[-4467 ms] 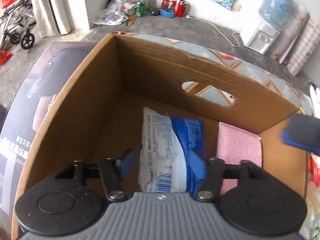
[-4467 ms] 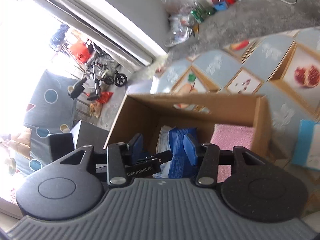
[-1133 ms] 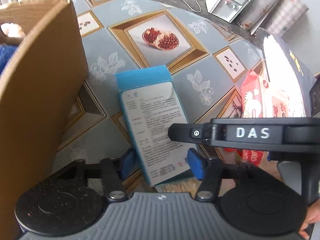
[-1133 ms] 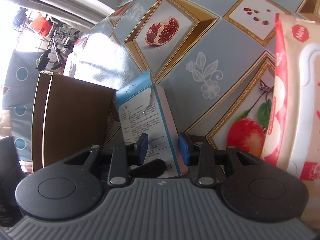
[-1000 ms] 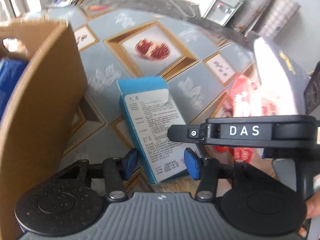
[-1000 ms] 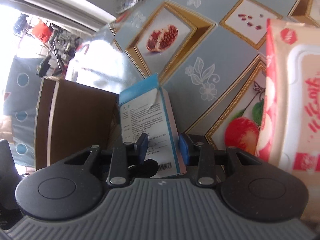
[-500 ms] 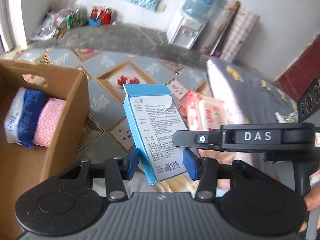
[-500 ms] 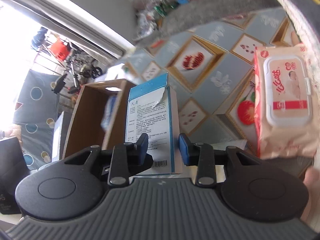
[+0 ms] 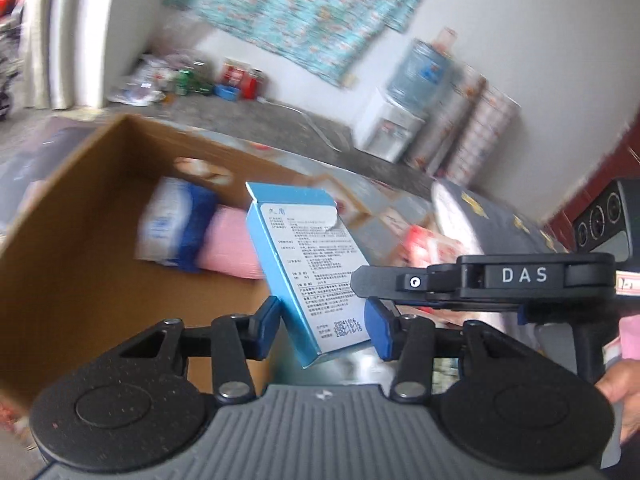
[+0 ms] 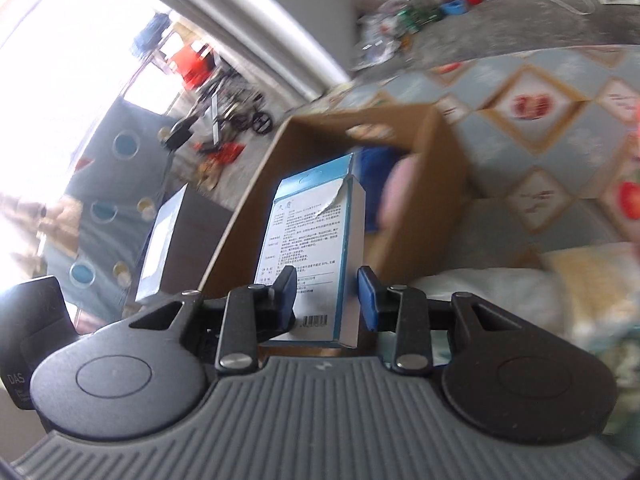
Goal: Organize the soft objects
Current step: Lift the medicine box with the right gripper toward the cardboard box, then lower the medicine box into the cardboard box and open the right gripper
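Note:
A blue and white carton (image 9: 316, 276) is held up in the air by both grippers at once. My left gripper (image 9: 324, 326) is shut on its lower part, and my right gripper (image 10: 326, 300) is shut on the same carton (image 10: 316, 256) from the other side. Beyond it stands an open cardboard box (image 9: 80, 216), also in the right wrist view (image 10: 436, 168). Inside the box lie a blue and white soft pack (image 9: 172, 228) and a pink soft pack (image 9: 232, 244). The carton hangs near the box's right wall, above its rim.
The box stands on a table with a fruit-patterned cloth (image 10: 540, 120). A red and pink wipes pack (image 9: 424, 244) and a dark cushion (image 9: 492, 216) lie to the right. A dark printed box (image 10: 168, 240) stands left of the cardboard box. A water dispenser (image 9: 404, 120) stands at the far wall.
Both grippers have lifted the carton off the table and carried it left toward the cardboard box. The box now fills more of both views.

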Available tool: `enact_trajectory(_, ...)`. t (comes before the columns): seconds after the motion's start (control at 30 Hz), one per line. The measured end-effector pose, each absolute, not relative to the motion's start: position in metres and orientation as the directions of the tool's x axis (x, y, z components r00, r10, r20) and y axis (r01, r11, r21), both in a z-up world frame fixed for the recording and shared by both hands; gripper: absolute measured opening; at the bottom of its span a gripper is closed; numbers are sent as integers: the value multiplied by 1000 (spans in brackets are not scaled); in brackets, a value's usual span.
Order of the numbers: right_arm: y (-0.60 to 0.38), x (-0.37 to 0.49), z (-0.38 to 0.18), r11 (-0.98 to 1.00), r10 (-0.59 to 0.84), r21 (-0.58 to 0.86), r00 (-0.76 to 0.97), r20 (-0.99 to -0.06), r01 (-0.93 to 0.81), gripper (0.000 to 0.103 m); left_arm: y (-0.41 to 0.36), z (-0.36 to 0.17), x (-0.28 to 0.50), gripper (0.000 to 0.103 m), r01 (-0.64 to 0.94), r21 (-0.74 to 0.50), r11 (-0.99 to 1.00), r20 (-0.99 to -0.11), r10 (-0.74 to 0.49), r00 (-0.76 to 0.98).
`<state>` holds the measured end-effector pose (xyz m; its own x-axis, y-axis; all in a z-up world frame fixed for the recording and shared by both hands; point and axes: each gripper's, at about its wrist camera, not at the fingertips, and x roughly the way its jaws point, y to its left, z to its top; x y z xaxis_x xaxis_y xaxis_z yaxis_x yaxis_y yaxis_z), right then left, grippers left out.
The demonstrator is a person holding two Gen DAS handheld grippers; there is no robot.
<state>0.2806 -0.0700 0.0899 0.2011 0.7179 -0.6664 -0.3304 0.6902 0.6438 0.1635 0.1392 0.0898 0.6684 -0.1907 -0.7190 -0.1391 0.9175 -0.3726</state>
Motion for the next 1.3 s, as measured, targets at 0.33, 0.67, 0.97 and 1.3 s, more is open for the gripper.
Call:
enact_trajectory(0.33, 63, 312, 46, 673, 729, 675, 117, -675, -302, 32, 258, 68, 165, 44, -298, -308, 904, -766, -49, 641)
enact_trajectory(0.67, 107, 397, -25, 738, 675, 650, 177, -716, -184, 31, 319, 14, 258, 43, -350, -216, 912, -793, 46, 608)
enact_trajectory(0.97, 104, 391, -47, 736, 674, 655, 97, -732, -175, 31, 326, 17, 240, 48, -397, -141, 907, -781, 144, 607)
enact_trajectory(1.3, 43, 333, 51, 687, 720, 647, 189, -668, -330, 41, 307, 73, 159, 65, -355, -214, 910, -713, 102, 694)
